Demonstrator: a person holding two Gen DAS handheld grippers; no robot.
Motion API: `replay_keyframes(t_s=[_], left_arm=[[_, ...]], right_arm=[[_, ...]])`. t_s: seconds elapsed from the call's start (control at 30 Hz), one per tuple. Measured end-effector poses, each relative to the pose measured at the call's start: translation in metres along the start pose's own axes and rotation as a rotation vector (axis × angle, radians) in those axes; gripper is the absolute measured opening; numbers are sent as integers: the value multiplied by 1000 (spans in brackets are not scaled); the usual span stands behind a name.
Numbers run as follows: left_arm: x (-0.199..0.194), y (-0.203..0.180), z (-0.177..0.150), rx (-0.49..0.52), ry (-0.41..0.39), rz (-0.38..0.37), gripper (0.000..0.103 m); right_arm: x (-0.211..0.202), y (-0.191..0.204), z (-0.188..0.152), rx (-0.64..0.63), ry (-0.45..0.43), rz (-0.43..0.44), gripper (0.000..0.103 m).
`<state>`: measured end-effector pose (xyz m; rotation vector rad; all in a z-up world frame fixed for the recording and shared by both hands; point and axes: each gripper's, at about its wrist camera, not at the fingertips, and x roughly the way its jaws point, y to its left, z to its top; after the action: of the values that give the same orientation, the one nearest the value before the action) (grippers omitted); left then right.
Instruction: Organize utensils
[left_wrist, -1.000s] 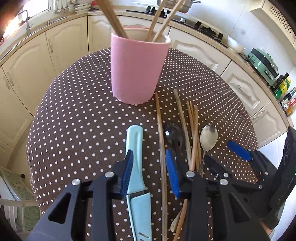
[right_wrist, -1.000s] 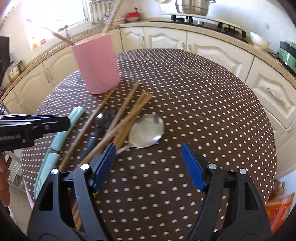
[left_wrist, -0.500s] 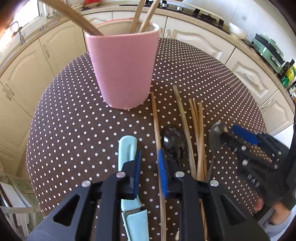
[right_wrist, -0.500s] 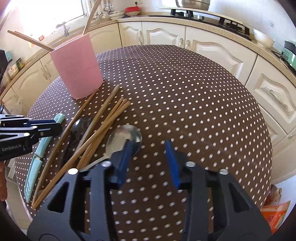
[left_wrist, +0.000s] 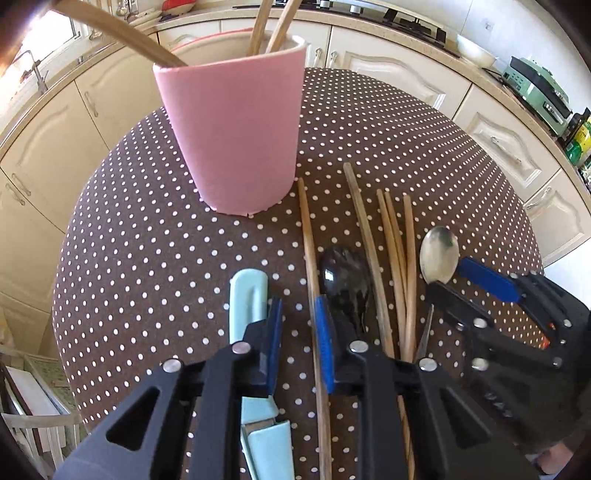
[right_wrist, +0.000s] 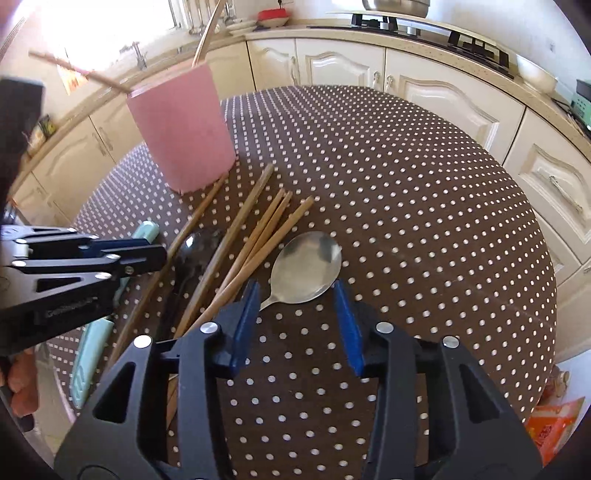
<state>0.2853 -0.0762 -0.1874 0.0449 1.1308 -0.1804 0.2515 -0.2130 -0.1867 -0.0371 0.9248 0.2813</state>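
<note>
Two hand-held grippers work over a dotted bench (right_wrist: 424, 192). Left hand-held gripper (left_wrist: 297, 328): jaws parted, grasping nothing, straddling bare cloth between the pale-blue knife (left_wrist: 247, 295) at 9 o'clock and a chopstick (left_wrist: 308, 258) at 3 o'clock. Right hand-held gripper (right_wrist: 295, 317): released, bracketing the neck of the metal spoon (right_wrist: 306, 266). Pink cup (left_wrist: 232, 136) stands at 12 o'clock. Risks: closing may catch neighbouring chopsticks; the thin spoon handle may pivot or slip.

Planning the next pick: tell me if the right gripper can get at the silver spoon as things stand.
Probably yes. The right gripper is open, straddling the silver spoon at its neck, with nothing lying on top; the chopsticks lie just beside it.
</note>
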Motion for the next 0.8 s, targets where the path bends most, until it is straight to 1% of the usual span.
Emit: replay_keyframes(t_s=[0.17, 0.37, 0.43, 0.47, 0.53, 0.57, 0.63, 0.67, 0.7, 0.73, 0.8], left_arm=[[-1, 4, -9, -5, 11, -7, 18], [-3, 12, -12, -11, 20, -35, 18], [-1, 13, -11, -11, 33, -53, 18], [0, 12, -11, -17, 58, -63, 18], [2, 8, -10, -5, 55, -47, 18], [3, 6, -8, 0, 56, -40, 18], [3, 3, -7, -3, 58, -36, 18], [3, 3, -7, -6, 58, -36, 17], [3, 0, -6, -6, 56, -29, 14], [3, -1, -6, -4, 53, -24, 12], [3, -1, -6, -23, 48, -29, 6]], right_arm=[[3, 14, -5, -77, 24, -68, 46], [-3, 7, -12, -106, 85, -56, 46], [-6, 1, -12, -110, 118, -35, 46], [-7, -2, -12, -112, 131, -28, 45], [-9, -5, -13, -129, 156, -19, 45], [-10, -7, -13, -133, 171, -11, 43], [-12, -10, -13, -141, 189, -2, 36], [-11, -12, -12, -147, 199, 5, 34], [-10, -15, -9, -149, 211, 17, 30], [-9, -18, -6, -154, 218, 23, 23], [-4, -22, 3, -163, 219, 31, 20]])
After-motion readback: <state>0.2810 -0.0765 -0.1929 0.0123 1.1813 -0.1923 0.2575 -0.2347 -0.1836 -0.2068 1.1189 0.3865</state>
